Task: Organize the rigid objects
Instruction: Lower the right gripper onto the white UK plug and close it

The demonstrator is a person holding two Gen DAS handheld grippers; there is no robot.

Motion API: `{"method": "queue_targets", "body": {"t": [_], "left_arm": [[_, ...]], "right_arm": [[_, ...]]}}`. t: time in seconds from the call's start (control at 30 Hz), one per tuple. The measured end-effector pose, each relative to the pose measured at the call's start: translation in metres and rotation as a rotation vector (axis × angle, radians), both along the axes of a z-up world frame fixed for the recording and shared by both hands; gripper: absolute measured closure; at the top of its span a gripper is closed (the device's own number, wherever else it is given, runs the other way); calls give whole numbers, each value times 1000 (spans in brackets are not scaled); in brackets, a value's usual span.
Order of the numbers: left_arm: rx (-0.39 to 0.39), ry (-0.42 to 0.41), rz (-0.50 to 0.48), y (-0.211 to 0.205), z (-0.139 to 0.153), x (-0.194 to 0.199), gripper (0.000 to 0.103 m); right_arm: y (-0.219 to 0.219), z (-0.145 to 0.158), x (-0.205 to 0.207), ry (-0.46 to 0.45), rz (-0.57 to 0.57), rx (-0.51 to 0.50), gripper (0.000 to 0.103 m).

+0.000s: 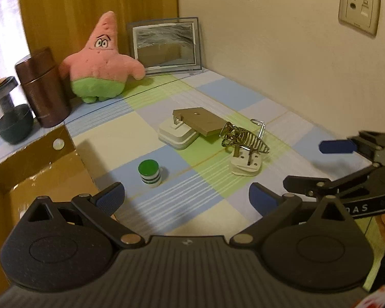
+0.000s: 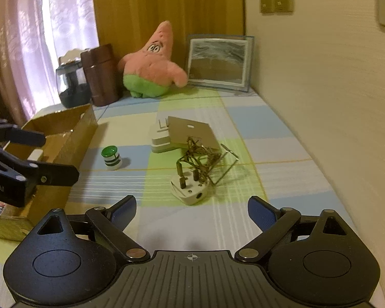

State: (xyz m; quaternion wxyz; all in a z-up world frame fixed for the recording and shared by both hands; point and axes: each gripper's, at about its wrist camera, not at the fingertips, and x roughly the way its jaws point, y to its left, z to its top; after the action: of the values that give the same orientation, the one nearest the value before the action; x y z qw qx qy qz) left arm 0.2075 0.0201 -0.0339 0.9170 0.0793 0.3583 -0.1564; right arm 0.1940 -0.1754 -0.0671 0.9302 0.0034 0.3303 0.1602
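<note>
Approaching, nothing gripped: right gripper (image 2: 192, 211) and left gripper (image 1: 186, 199) both wide apart. Next: straddle plug (image 2: 190, 191), clamp, carry to box (image 2: 71, 131).

Pastel checked cloth-covered counter (image 2: 264, 118), 2 white plugs (image 2: 190, 192) (image 2: 160, 141), green-capped striped bottle (image 2: 111, 158), brown cardboard box (image 2: 64, 138), pink star plush (image 2: 151, 69), framed picture (image 2: 218, 61)

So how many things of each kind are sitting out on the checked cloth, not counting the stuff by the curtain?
White plugs: 2, one adapter and one three-pin plug
Green-topped striped stack: 1
Tan square board: 1
Wire puzzle: 1
Total: 5
</note>
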Motion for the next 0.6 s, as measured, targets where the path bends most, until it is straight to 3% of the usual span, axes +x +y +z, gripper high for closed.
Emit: {"method": "queue_targets", "body": {"t": [0.4,0.6], "left_arm": [[18,50,-24,6,-19,41,3],[13,55,-18,2,-22,50,3]], "right_arm": [[11,-32,46,60,55,3,34],[17,-45,65,78,62,-8,37]]}}
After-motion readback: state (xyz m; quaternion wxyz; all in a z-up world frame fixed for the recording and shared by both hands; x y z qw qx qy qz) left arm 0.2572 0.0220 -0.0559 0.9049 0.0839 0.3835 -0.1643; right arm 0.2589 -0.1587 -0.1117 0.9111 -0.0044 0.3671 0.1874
